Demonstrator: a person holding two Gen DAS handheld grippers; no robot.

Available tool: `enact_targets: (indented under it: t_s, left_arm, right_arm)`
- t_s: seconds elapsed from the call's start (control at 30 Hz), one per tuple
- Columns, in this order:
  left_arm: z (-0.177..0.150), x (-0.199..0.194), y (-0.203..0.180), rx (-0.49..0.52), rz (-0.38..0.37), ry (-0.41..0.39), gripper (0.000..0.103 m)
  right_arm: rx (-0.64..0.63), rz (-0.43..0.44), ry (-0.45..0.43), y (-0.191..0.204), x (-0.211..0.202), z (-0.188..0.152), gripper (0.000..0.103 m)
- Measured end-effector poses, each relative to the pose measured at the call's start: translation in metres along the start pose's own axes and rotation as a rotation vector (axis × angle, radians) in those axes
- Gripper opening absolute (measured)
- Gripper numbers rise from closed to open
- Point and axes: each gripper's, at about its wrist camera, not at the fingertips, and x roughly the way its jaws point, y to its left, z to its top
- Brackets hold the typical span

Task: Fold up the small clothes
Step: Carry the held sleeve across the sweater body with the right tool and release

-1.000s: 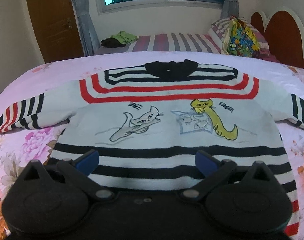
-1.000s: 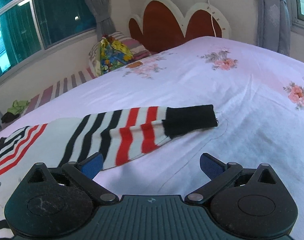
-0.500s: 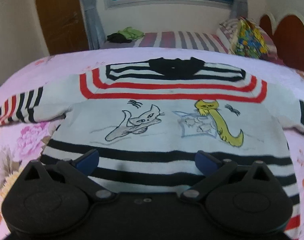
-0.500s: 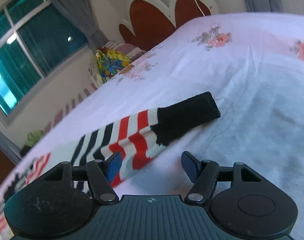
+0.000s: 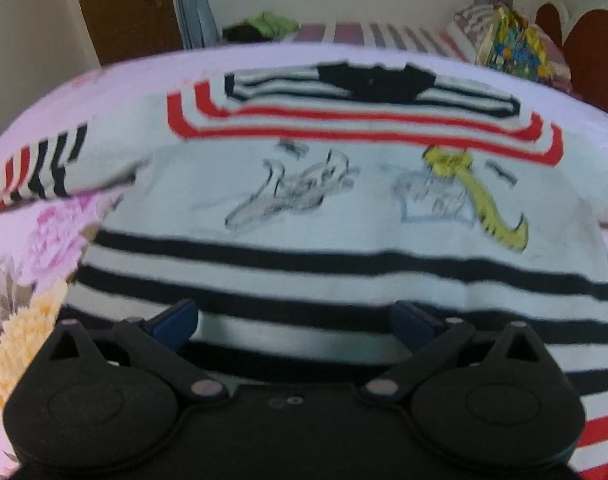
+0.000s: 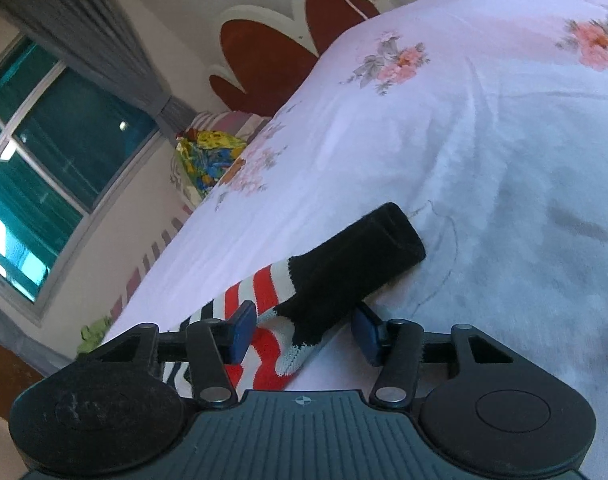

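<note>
Lying flat and face up across the pale pink floral bedsheet (image 5: 44, 248) is a small white knitted sweater (image 5: 343, 216), its black collar (image 5: 373, 80) pointing toward the far edge of the bed and its hem toward the near edge. Red bands are curving below the collar, black stripes are crossing the lower body, and two cartoon cats, one grey-outlined and one yellow, are sitting on the chest. The left-wrist view is blurred, so finer knit detail is not readable.

The left gripper (image 5: 296, 320) is hovering over the lower black stripes near the hem, its blue-padded jaws standing wide apart with nothing pinched between them.

The sweater's striped sleeve (image 6: 272, 328) is stretching out toward the side of the bed, ending in a black ribbed cuff (image 6: 355, 268) that is lifting slightly off the sheet. The right gripper (image 6: 302, 330) is straddling that sleeve where the red and white stripes meet the cuff; its jaws are closing with the fabric between them, and the pads (image 6: 240, 332) are not yet visibly pressing on it.
</note>
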Motion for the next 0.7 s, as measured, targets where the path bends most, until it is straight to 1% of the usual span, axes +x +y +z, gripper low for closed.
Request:
enact_targets:
  t_s: [0.03,0.07,0.1,0.23,0.33,0.47,0.57,0.7]
  left_arm:
    - [-0.002,0.001,0.001,0.001,0.000,0.000,0.102]
    - [-0.003,0.002,0.002,0.008,0.011,-0.003,0.102]
    - [-0.004,0.003,0.002,0.024,0.016,-0.009,0.102]
    - [0.001,0.000,0.004,0.088,0.036,-0.065,0.102]
    - [0.013,0.000,0.019,0.071,0.026,-0.088,0.102]
    - [0.029,0.004,0.041,0.058,0.010,-0.115,0.102]
    - [0.039,0.010,0.060,0.052,-0.008,-0.126,0.102]
    - [0.050,0.016,0.087,0.030,-0.037,-0.142,0.102]
  right_arm:
    - [-0.009,-0.012,0.006,0.001,-0.001,0.000,0.017]
    - [0.002,0.002,0.018,-0.002,-0.003,0.002,0.011]
    - [0.003,0.001,0.024,-0.003,-0.004,0.002,0.009]
    - [-0.045,-0.013,0.009,0.006,-0.014,-0.001,0.008]
    - [-0.095,-0.029,-0.013,0.022,-0.015,-0.004,0.008]
    - [-0.149,-0.021,-0.031,0.047,-0.016,-0.009,0.008]
    - [-0.211,-0.005,-0.048,0.075,-0.020,-0.019,0.008]
    - [-0.305,0.031,-0.055,0.119,-0.027,-0.045,0.008]
